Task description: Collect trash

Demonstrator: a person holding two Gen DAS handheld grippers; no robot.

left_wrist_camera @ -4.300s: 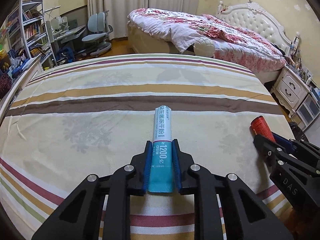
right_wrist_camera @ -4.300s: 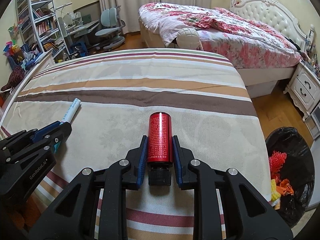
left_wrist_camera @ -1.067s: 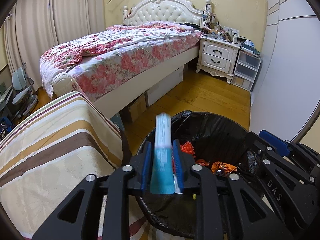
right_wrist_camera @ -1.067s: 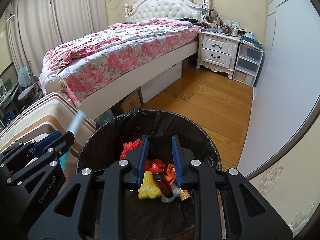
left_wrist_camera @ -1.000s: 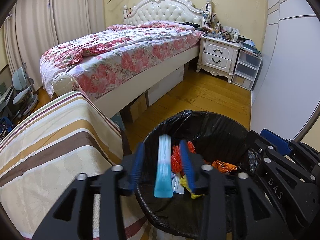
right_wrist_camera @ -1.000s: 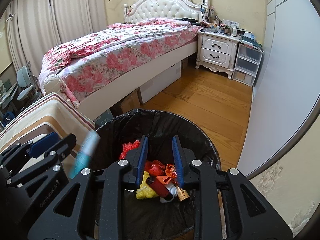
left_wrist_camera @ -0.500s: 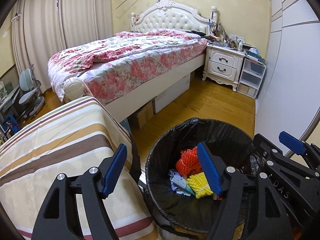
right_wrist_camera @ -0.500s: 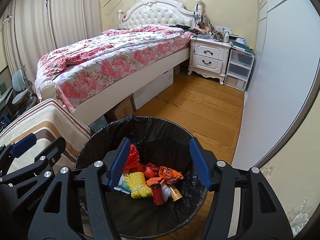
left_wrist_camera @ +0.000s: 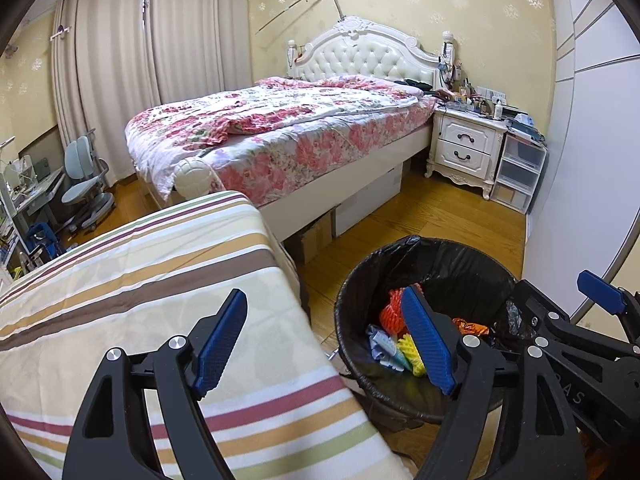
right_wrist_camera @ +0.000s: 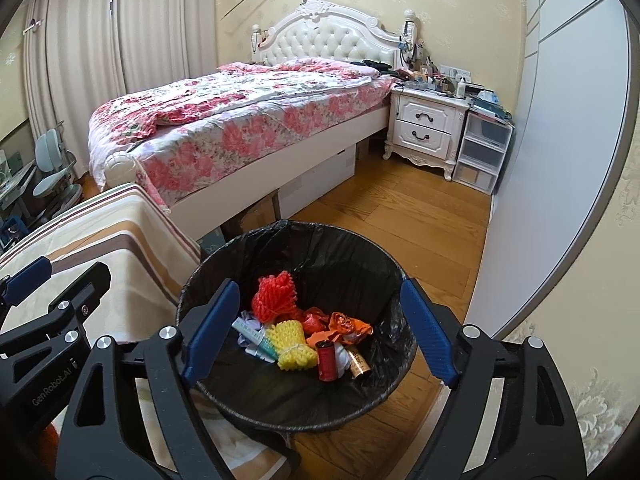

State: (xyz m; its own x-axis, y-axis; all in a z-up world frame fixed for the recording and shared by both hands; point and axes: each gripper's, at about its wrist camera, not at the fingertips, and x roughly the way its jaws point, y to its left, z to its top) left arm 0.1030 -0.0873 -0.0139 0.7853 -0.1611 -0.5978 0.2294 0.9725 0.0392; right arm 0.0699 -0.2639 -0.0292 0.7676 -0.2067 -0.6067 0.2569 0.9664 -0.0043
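The striped bedspread (left_wrist_camera: 120,280) edge sits just beside your bin (right_wrist_camera: 384,268). Your left gripper (left_wrist_camera: 326,340) and right gripper (right_wrist_camera: 316,334) both gape wide and empty; the red can (right_wrist_camera: 326,360) lies in the bin below.

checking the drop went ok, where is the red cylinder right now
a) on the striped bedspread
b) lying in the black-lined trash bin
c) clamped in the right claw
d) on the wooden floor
b: the red cylinder lies among the other trash in the trash bin, and the right claw above it is open with nothing between its jaws.
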